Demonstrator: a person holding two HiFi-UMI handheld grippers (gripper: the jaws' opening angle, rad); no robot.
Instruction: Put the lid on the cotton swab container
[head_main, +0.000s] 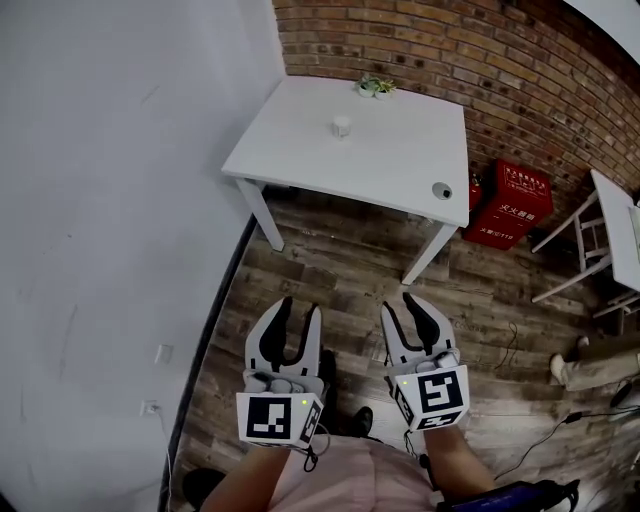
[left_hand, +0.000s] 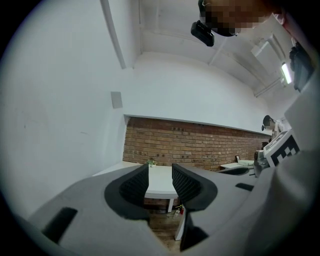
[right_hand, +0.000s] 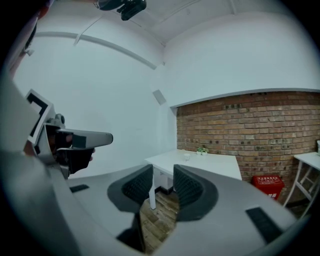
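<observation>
On table, small white item: perhaps container, too small.

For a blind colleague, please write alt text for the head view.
The left gripper and right gripper, both open and empty, hang over a wooden floor, short of a white table. On the table are a small white container, a plant, and a round lid near its right front corner.

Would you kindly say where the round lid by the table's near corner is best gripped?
Likely from above, jaws across its rim: the lid seems to lie flat and low on the table, leaving little side wall.
</observation>
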